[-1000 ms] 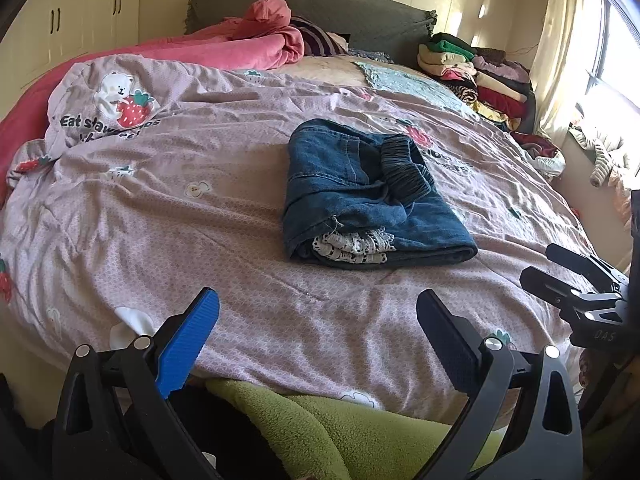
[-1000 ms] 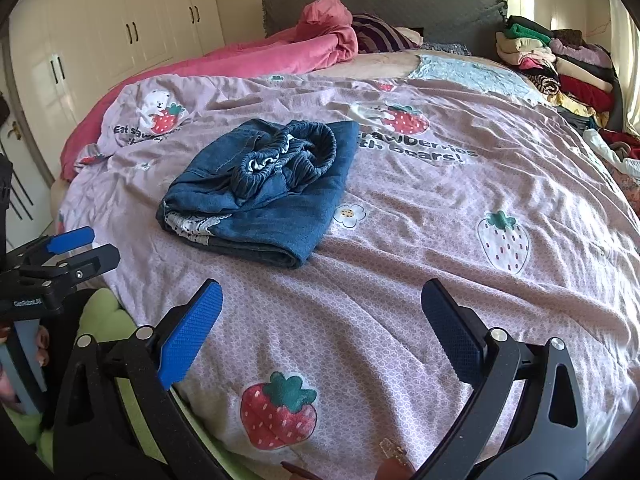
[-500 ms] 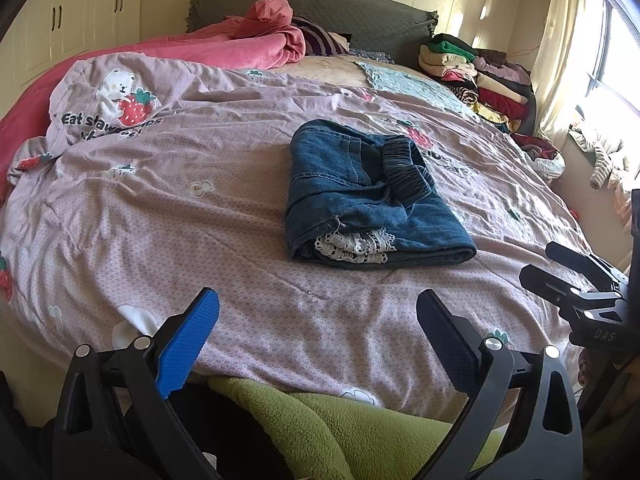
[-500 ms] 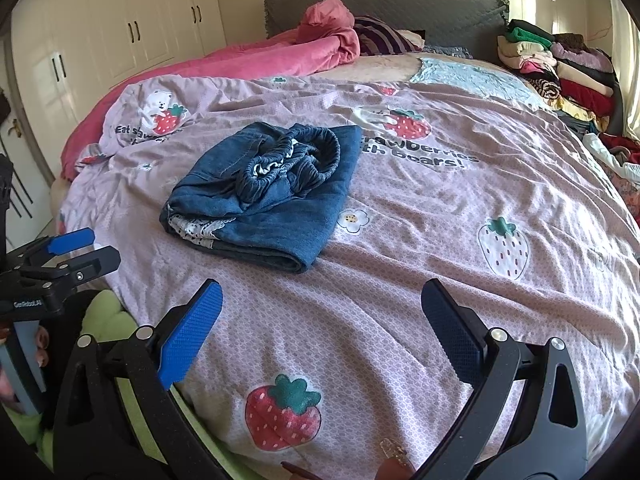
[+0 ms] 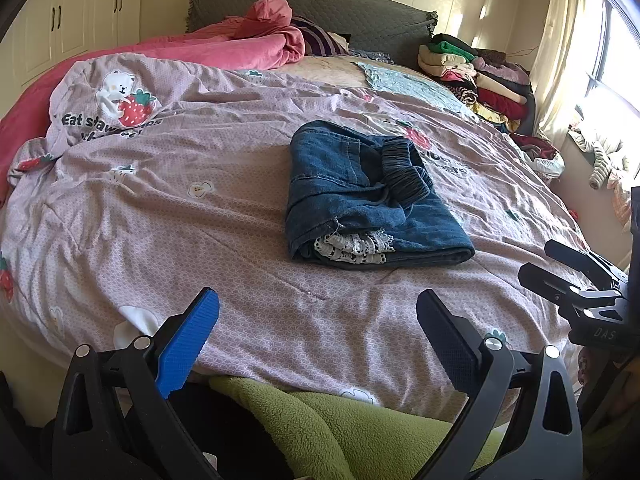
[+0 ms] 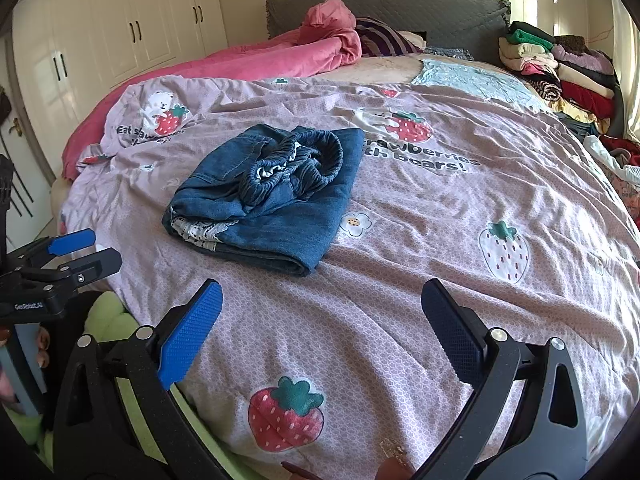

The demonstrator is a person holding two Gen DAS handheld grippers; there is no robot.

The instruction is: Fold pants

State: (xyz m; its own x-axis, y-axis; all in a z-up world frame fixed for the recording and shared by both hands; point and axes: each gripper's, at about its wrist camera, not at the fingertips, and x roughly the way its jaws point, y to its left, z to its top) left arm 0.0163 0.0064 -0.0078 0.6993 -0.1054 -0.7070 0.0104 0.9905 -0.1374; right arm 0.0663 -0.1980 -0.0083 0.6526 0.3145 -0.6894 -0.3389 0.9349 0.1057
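A pair of blue denim pants (image 5: 360,196) (image 6: 276,196) lies folded into a compact bundle on the lilac strawberry-print duvet (image 5: 168,216) (image 6: 460,208), its elastic waistband on top and white lace trim showing at the near edge. My left gripper (image 5: 318,328) hangs open over the bed's near edge, well short of the pants, with nothing between its fingers. My right gripper (image 6: 320,320) is likewise open and empty, to the right of the bundle. Each gripper shows at the edge of the other's view.
A pink blanket (image 5: 248,44) is heaped near the grey headboard (image 6: 384,8). Stacks of folded clothes (image 5: 476,68) (image 6: 560,68) line the bed's right side. White wardrobes (image 6: 120,28) stand at left. A green fleece (image 5: 328,424) lies below the bed's near edge.
Both views have shifted very slightly, with the pants sitting a touch lower in the right wrist view. The pants and both open grippers are otherwise unchanged.
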